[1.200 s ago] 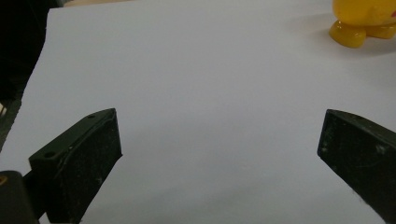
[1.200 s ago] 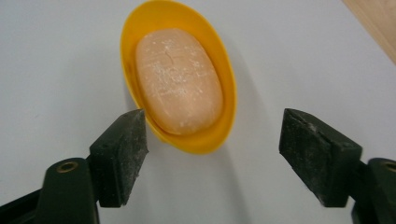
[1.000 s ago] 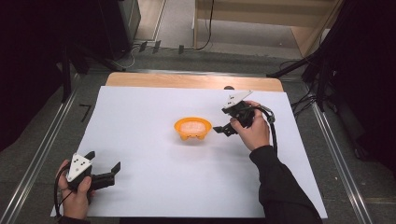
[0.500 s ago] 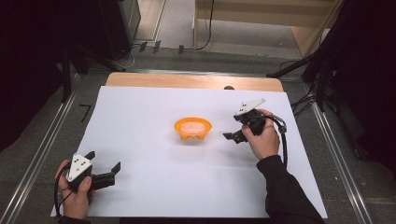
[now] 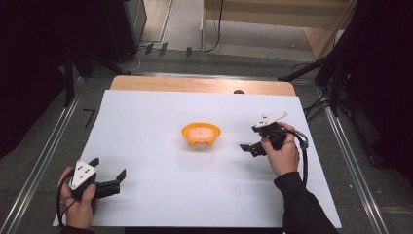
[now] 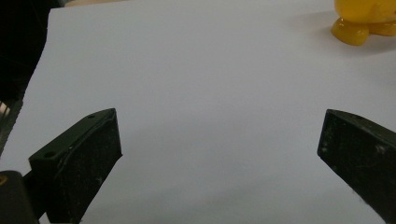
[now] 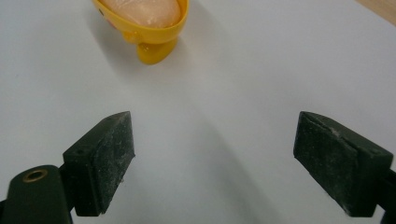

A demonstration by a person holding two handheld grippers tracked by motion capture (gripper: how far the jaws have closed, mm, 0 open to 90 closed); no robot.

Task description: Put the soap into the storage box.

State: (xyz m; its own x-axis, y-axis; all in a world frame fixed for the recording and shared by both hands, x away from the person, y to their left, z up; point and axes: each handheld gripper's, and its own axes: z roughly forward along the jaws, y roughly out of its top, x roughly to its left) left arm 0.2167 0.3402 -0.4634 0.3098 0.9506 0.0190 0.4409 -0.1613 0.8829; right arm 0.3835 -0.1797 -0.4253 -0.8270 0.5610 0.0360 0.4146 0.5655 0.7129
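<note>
High view puts the orange bowl [image 5: 201,133] a little above the middle of the frame, standing alone on the white tabletop [image 5: 146,112]. We hold the right gripper [image 5: 247,147] at centre right, near the bowl but apart from it, and the left gripper [image 5: 118,176] at lower left, well apart from it. Both grippers have their jaws spread wide with nothing between them.

The bowl looks light and stands on small feet, so we judge it easy to upset. If we bring the right gripper in low and one jaw catches the rim or a foot before the other jaw is round the wall, the bowl would likely slide across the smooth sheet or tip, and the pale contents [image 7: 148,11] could spill. A pinch taken too high on the thin rim could also let it rotate out of the hold.

Right gripper view, with the bowl at its upper left, shows what the high view cannot: a stubby yellow foot [image 7: 154,52] under the bowl, its glossy rim and the pinkish filling inside. Left gripper view catches two feet [image 6: 359,31] at its upper right corner. Only from above can we read both hands against the bowl together.
</note>
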